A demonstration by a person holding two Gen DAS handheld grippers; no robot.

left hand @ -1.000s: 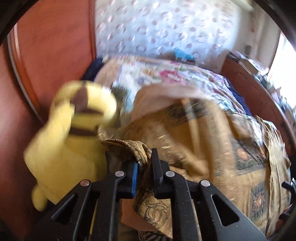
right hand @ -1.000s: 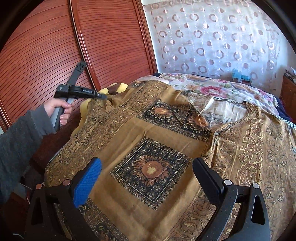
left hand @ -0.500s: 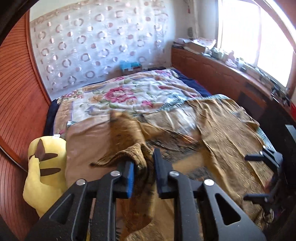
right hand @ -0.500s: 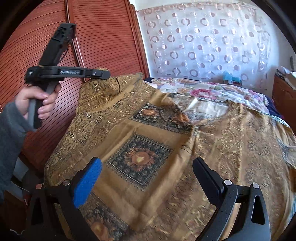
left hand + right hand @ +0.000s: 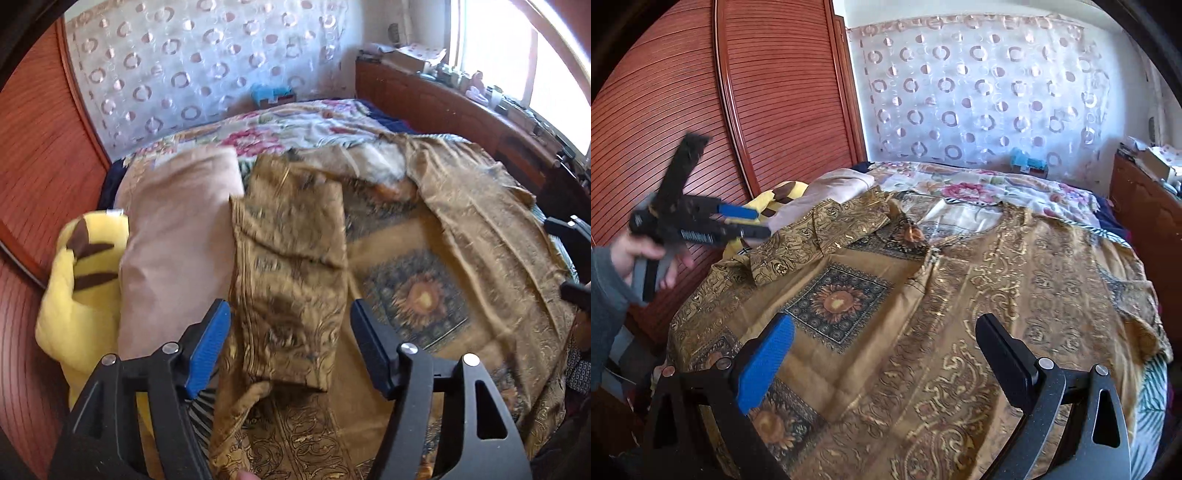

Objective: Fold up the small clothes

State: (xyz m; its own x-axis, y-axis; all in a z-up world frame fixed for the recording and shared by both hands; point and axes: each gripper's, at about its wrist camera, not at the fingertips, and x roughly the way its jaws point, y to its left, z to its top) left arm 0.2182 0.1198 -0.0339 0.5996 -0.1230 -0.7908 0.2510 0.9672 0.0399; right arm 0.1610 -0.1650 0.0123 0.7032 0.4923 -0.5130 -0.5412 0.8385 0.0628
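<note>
Left claw [image 5: 290,345]: its jaws have just been opening and are standing wide apart, pinching nothing; the folded sleeve is lying under the gap, not pressed by the pads.
Right claw [image 5: 882,363]: spread wide, hanging over the near part of the top with nothing in it.
Sleeve [image 5: 291,266]: lying folded in over the left side of the top.
Brown top [image 5: 960,295]: lying flat on the bed, covering most of the near half.
Bed [image 5: 979,188]: a flowery cover is showing at the far end.
Yellow toy [image 5: 79,295]: sitting at the left edge, touching a pink pillow [image 5: 177,251].
Hand [image 5: 639,254]: holding the left claw at the left, by the red wood doors [image 5: 701,110].
</note>
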